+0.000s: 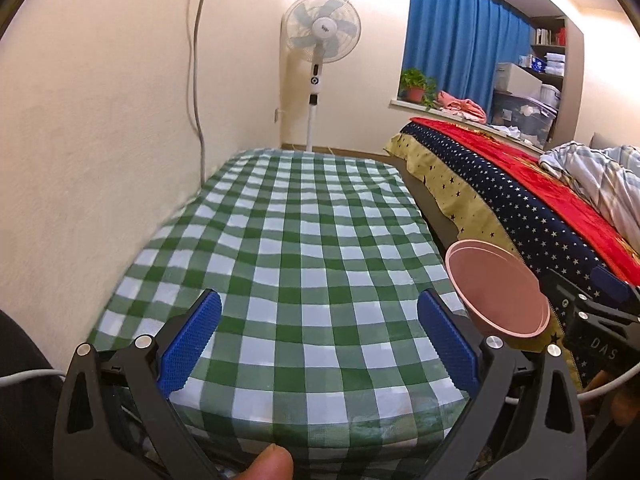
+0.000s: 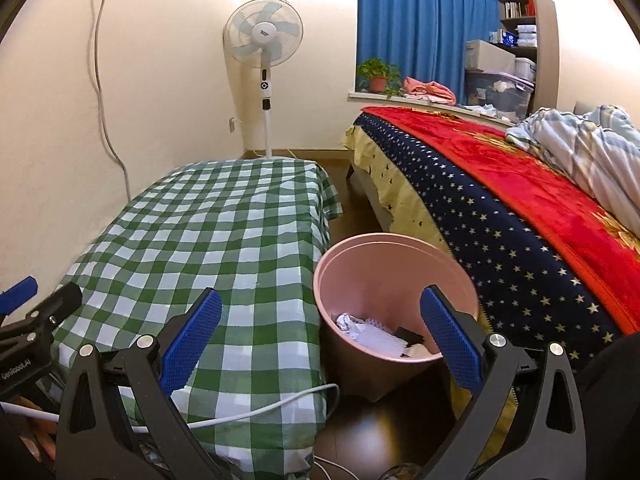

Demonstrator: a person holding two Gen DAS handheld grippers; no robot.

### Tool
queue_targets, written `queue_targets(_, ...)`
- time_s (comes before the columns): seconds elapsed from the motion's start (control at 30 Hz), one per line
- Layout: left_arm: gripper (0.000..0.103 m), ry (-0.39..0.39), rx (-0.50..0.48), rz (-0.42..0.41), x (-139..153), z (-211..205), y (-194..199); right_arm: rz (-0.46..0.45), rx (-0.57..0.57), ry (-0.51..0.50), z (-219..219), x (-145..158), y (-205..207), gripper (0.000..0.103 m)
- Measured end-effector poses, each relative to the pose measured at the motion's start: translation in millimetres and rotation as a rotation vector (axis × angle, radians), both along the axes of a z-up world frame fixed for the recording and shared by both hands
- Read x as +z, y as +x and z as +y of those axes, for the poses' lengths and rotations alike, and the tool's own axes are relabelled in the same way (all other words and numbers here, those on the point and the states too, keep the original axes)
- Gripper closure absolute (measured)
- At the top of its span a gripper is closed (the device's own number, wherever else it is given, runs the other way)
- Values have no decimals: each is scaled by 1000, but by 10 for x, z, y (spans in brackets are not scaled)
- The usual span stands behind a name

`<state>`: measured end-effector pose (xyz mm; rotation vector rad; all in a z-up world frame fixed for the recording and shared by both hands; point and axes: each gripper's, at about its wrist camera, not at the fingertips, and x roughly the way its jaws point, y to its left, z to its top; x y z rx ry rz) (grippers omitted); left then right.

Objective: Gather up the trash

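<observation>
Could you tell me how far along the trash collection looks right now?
Done: crumpled paper and scraps already lie in the pink bin. In hand: nothing; the left gripper and right gripper are both open and empty. Left: no trash shows on the checked tablecloth.

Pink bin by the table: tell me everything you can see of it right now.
The pink bin is a round, smooth, plastic-looking bucket that tapers toward its base. It stands upright and open-topped on the dark floor, between the checked tablecloth and the starred bedspread. Crumpled white paper and a dark scrap lie inside. No fingers touch it.
</observation>
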<state>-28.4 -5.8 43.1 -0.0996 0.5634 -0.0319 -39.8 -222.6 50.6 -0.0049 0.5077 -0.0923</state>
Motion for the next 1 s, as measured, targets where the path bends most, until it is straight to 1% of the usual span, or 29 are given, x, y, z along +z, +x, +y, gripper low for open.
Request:
queue_targets(0.23, 8, -6, 13, 9, -43, -1, 40, 17, 4, 19, 30, -57, 85, 5)
queue_targets(0.4, 8, -2, 13, 8, -47, -7, 42, 4, 23, -7, 115, -68, 112, 5)
queue_targets(1.0, 8, 2, 12, 6, -64, -33, 34, -9, 28, -13, 158, -31, 102, 5)
